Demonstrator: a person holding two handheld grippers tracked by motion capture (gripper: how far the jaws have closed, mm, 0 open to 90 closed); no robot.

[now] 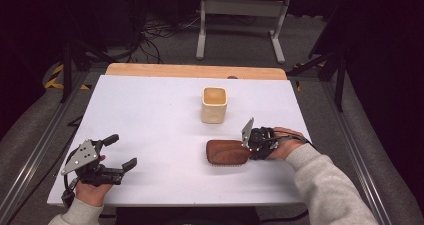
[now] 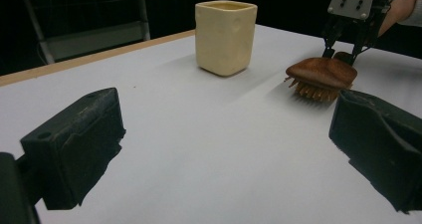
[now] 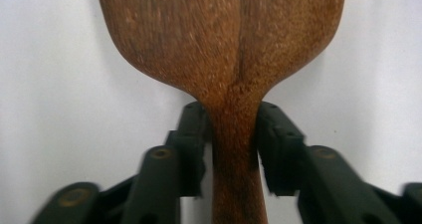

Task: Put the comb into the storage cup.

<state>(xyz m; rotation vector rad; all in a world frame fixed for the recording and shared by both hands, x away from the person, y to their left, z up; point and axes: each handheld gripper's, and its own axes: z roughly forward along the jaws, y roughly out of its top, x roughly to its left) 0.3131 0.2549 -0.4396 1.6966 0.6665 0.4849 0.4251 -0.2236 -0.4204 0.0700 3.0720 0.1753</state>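
White table point(image 1: 150, 115) spreads wide under my hands, with open room across its left half. Near the far middle stands a cream cup point(image 1: 214, 104), upright. Just in front lies the wooden brush point(image 1: 227, 152), bristles down; my right gripper point(image 1: 251, 144) clamps its handle. My left gripper point(image 1: 120, 152) gapes wide, holding nothing, near the front edge.

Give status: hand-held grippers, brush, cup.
Right hand-held gripper shut on wooden brush handle, bristles down on table. Left hand-held gripper open, holding nothing, near front-left. Cream cup upright behind brush, apart from it.
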